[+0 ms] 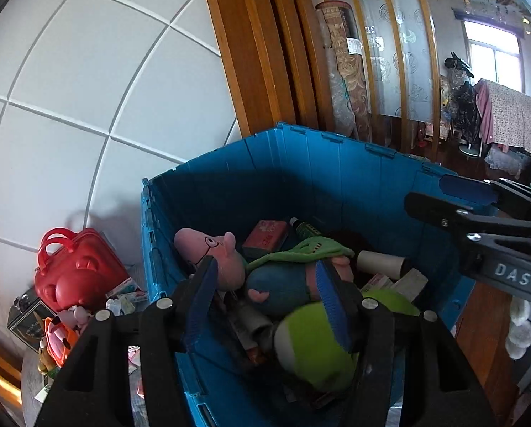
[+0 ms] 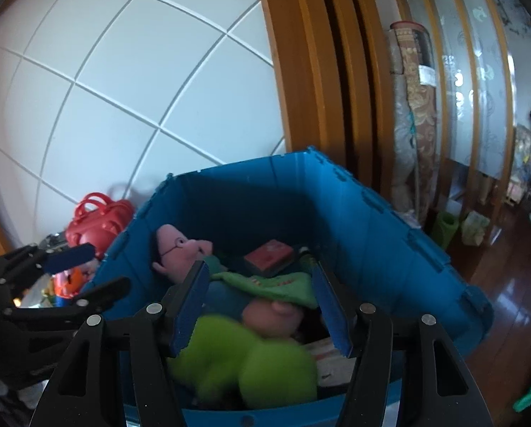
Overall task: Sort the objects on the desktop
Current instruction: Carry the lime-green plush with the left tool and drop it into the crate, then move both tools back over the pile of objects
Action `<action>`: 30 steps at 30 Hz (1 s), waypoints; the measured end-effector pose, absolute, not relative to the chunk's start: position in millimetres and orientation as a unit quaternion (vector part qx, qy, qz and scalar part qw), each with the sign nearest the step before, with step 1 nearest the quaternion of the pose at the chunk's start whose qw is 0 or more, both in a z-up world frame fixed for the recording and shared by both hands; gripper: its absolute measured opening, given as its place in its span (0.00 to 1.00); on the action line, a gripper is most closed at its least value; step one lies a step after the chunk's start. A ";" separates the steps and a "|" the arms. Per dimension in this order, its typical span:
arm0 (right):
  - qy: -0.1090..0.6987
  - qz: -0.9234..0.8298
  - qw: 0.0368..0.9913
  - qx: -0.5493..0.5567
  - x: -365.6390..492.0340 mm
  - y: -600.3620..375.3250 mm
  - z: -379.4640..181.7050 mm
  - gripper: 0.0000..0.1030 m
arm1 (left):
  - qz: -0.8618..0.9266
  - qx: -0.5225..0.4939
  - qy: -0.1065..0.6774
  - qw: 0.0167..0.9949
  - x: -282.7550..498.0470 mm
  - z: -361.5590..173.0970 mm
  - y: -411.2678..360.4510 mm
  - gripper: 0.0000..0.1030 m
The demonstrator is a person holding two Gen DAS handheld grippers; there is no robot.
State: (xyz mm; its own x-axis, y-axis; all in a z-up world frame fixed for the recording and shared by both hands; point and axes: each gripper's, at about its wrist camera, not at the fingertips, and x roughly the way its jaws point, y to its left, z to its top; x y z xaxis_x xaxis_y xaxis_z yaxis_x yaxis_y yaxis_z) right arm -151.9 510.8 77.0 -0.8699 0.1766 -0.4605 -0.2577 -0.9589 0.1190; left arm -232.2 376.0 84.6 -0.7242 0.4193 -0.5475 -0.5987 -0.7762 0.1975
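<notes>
A blue plastic crate (image 1: 336,163) (image 2: 390,249) holds toys: a pink pig plush (image 1: 212,252) (image 2: 180,249), a green cloth (image 1: 301,249) (image 2: 276,284), a red box (image 1: 265,235) (image 2: 271,254), cardboard tubes (image 1: 383,261) and a lime-green plush (image 1: 311,341) (image 2: 251,363). My left gripper (image 1: 265,277) hangs open over the crate, nothing between its fingers. My right gripper (image 2: 262,281) is open above the lime-green plush, which looks blurred. Each gripper also shows at the edge of the other's view (image 1: 479,213) (image 2: 52,267).
A red toy handbag (image 1: 73,270) (image 2: 98,220) and small toys (image 1: 59,334) lie left of the crate by the white tiled wall (image 1: 87,106). A wooden door frame (image 1: 265,53) and rolled carpets (image 1: 343,71) stand behind. Dark wood floor (image 2: 507,302) lies right.
</notes>
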 end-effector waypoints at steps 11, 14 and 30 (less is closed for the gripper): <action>0.041 0.965 0.141 -0.217 -150.3 489.5 70.0 1.00 | 0.935 -0.215 0.140 0.247 -217.3 88.6 322.9 0.73; 0.034 0.966 0.136 -0.216 -153.4 475.0 69.8 1.00 | 0.942 -0.216 0.124 0.225 -217.0 86.8 299.9 0.73; -0.030 0.987 -0.022 -0.154 -170.9 290.6 81.1 1.00 | 0.963 -0.261 0.028 0.065 -233.5 46.8 74.1 0.74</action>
